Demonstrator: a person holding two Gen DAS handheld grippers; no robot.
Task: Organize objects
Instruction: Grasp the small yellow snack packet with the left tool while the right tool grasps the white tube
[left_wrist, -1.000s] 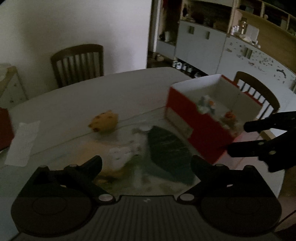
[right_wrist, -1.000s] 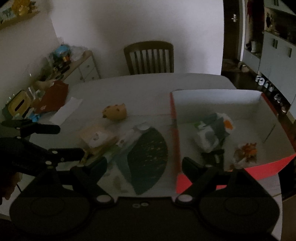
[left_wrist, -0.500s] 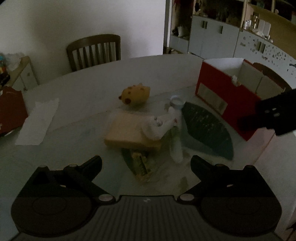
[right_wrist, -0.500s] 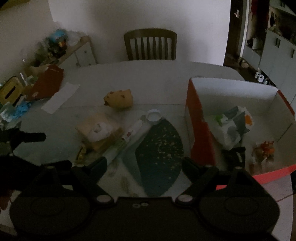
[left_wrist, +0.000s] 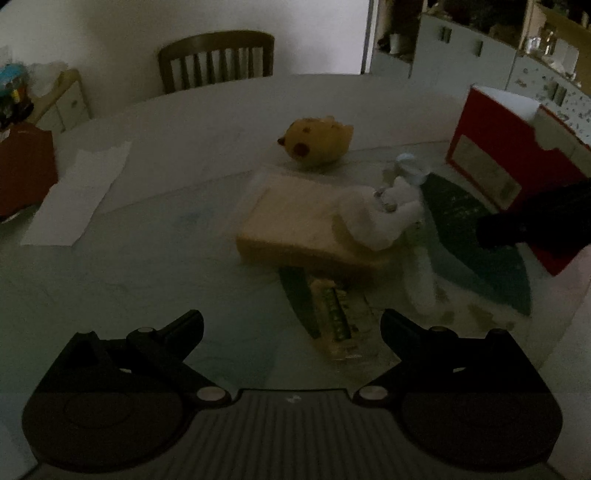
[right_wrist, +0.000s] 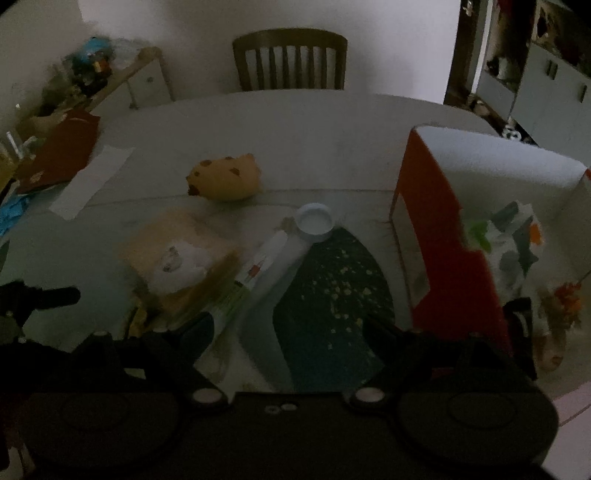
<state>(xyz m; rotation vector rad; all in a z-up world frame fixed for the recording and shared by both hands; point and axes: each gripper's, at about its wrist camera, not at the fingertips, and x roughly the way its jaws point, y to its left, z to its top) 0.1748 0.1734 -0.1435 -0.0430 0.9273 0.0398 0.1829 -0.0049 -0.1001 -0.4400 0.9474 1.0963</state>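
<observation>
On the round table lie a yellow spotted plush (left_wrist: 317, 142) (right_wrist: 225, 177), a tan flat package (left_wrist: 299, 221) (right_wrist: 177, 251) with a white crumpled item (left_wrist: 376, 218) on top, a white tube (right_wrist: 269, 258) with a round cap (right_wrist: 314, 218), and a green-yellow packet (left_wrist: 336, 317). A red box (left_wrist: 491, 177) (right_wrist: 432, 236) at the right holds a patterned bundle (right_wrist: 513, 240) and an orange item (right_wrist: 565, 295). My left gripper (left_wrist: 291, 325) is open just short of the packet. My right gripper (right_wrist: 288, 328) is open over the dark placemat (right_wrist: 332, 302).
A wooden chair (left_wrist: 218, 59) (right_wrist: 290, 59) stands behind the table. A white paper sheet (left_wrist: 79, 192) and a dark red folder (right_wrist: 61, 151) lie at the left. A cluttered side cabinet (right_wrist: 110, 74) is at the far left, grey cupboards (left_wrist: 461, 44) at the right.
Both views have swung left and closer to the table's loose items. The red box has slid to the right edge of each view. Both grippers stayed open.
</observation>
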